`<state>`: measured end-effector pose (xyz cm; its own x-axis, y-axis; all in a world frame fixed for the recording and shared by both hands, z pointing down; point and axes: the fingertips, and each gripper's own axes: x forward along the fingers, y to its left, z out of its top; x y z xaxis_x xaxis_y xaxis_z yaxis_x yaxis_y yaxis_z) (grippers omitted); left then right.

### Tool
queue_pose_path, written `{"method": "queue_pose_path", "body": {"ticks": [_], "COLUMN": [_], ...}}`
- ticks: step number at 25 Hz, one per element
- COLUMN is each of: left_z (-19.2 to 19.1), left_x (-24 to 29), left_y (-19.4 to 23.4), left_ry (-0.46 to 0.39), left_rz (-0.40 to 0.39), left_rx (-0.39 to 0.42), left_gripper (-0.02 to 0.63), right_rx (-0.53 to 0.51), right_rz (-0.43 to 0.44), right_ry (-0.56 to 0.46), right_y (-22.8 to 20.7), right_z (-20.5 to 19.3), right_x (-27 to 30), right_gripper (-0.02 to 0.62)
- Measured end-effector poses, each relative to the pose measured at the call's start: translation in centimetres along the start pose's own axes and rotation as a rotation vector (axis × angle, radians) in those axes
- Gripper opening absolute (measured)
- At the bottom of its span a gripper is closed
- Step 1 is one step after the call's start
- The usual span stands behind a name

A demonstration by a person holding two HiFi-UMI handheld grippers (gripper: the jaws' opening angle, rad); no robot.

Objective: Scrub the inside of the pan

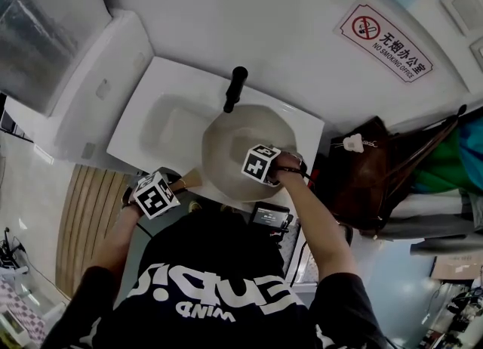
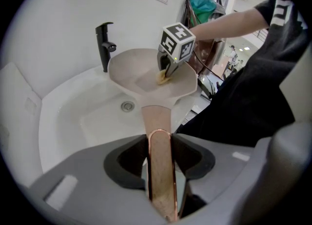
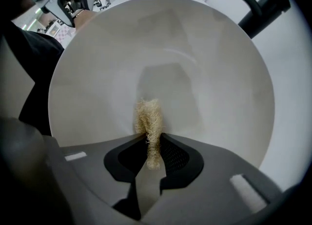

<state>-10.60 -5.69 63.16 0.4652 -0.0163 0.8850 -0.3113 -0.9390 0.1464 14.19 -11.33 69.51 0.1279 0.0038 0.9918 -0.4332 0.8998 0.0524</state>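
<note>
Mid-scrub, I'd judge: left gripper [image 2: 159,141] clamps the pan handle [image 2: 157,117]; right gripper [image 3: 148,143] pinches a loofah scrubber [image 3: 147,117] against the pan [image 3: 195,73] interior's near side.

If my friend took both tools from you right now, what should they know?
Left tool: shut on the pan handle, holding the pan over the sink, beside the black faucet.
Right tool: shut on a straw-coloured scrubber, pointing down into the pan; the scrubber tip appears to touch the inside.
Done: both grips set, scrubber in the pan. How much is scrubbed I cannot tell; no obvious dirt shows.
Left: rub the scrubber round the whole inside while holding the handle steady.
</note>
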Motion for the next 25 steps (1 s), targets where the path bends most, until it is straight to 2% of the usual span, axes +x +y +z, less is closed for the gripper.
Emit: {"method": "queue_pose_path", "body": {"ticks": [5, 13, 20, 25], "left_z": [0.0, 0.0, 0.1, 0.1], "left_x": [0.1, 0.0, 0.0, 0.1], "left_y": [-0.1, 0.0, 0.0, -0.1], "left_ry": [0.004, 0.004, -0.010, -0.009], "left_rz": [-0.001, -0.003, -0.002, -0.004], "left_rx": [0.002, -0.003, -0.011, -0.015], "left_gripper": [0.156, 0.156, 0.156, 0.156], "right_rx": [-0.069, -0.117, -0.110, -0.065], "right_rz": [0.039, 0.091, 0.125, 0.138], "right_ry": [-0.011, -0.043, -0.110, -0.153], "right_y": [3.0, 5.6, 6.8, 6.1], "right_z": [1.2, 3.5, 6.3, 8.0], "right_x": [0.0, 0.0, -0.3, -0.6], "right_gripper": [0.077, 0.077, 0.077, 0.077]}}
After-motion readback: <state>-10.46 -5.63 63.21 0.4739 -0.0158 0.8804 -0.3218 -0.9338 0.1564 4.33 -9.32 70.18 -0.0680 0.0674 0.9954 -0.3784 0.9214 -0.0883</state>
